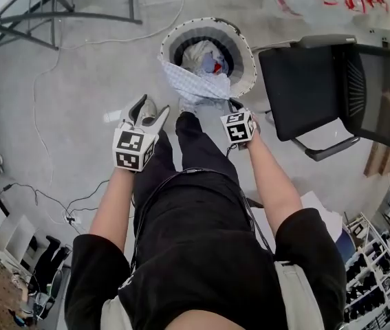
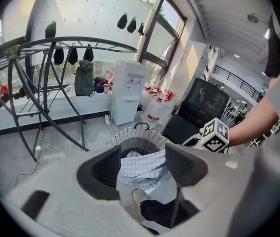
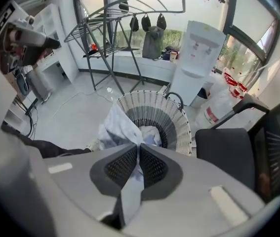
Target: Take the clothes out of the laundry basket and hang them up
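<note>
A round white woven laundry basket [image 1: 243, 52] stands on the floor ahead of me with clothes inside. A pale checked shirt [image 1: 195, 82] hangs out over its near rim. My right gripper [image 3: 137, 164] is shut on a fold of that shirt [image 3: 116, 127], which runs back between the pads. My left gripper [image 1: 148, 113] is held left of the basket, open, with nothing between its fingers; through its gap I see the shirt [image 2: 142, 168] and the basket [image 2: 139, 135]. More garments [image 1: 205, 59] lie deeper in the basket.
A black office chair [image 1: 311, 88] stands right of the basket. A metal drying rack [image 3: 111, 19] stands by the windows, left of a white water dispenser [image 3: 195, 58] and water bottles [image 3: 214, 107]. Cables [image 1: 50, 198] trail over the floor at left.
</note>
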Demonstrator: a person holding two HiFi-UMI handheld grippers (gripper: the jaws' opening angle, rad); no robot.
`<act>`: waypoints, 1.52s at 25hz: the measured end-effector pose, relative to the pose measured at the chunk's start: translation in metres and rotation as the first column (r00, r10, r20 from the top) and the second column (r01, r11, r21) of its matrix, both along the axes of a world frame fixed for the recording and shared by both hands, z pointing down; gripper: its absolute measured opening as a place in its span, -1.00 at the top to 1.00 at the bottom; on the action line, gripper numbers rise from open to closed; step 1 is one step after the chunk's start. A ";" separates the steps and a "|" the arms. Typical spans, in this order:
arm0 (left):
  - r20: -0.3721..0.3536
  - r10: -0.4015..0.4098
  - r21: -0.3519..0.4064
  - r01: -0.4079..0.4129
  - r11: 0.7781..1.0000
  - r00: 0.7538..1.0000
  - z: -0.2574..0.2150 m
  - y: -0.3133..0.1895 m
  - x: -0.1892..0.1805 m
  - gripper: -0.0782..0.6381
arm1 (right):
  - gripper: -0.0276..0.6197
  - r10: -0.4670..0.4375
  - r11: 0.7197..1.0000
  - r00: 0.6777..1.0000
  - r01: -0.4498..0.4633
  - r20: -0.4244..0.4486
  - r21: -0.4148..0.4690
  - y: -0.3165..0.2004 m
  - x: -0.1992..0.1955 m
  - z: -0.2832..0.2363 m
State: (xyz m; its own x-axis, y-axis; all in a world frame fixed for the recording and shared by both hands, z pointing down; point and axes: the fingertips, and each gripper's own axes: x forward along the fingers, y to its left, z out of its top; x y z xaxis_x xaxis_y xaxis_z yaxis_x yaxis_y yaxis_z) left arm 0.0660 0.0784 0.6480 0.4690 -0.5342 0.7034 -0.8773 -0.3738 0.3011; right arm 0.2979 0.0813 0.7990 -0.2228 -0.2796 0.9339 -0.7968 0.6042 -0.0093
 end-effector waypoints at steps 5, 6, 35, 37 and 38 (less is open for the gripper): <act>-0.001 -0.009 0.048 0.009 0.999 1.000 -0.029 -0.006 -0.008 0.01 | 0.81 0.035 0.995 0.995 -0.044 0.094 0.088 -0.025 -0.016 -0.063; -0.001 -0.011 0.059 0.011 0.998 1.000 -0.034 -0.007 -0.010 0.01 | 0.82 0.037 0.993 0.993 -0.049 0.108 0.106 -0.030 -0.018 -0.075; -0.016 0.032 0.316 -0.025 0.948 0.999 -0.157 -0.047 -0.052 0.00 | 0.82 -0.346 0.780 0.837 0.005 0.424 0.626 -0.150 -0.163 -0.444; -0.013 0.023 0.334 -0.017 0.942 1.000 -0.163 -0.054 -0.062 -0.01 | 0.82 -0.407 0.769 0.793 0.029 0.454 0.639 -0.146 -0.174 -0.464; -0.010 0.017 0.341 -0.013 0.940 1.000 -0.164 -0.056 -0.066 -0.01 | 0.82 -0.436 0.763 0.767 0.038 0.471 0.645 -0.143 -0.179 -0.474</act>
State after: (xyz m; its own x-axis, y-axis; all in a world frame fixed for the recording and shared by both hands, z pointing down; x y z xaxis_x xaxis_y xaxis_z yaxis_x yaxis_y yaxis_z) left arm -0.0002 0.0222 0.4838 0.4869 -0.7335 0.4743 -0.8675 -0.4693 0.1649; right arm 0.1189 -0.0618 0.3252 -0.7799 -0.5613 0.2769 -0.5821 0.8131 0.0088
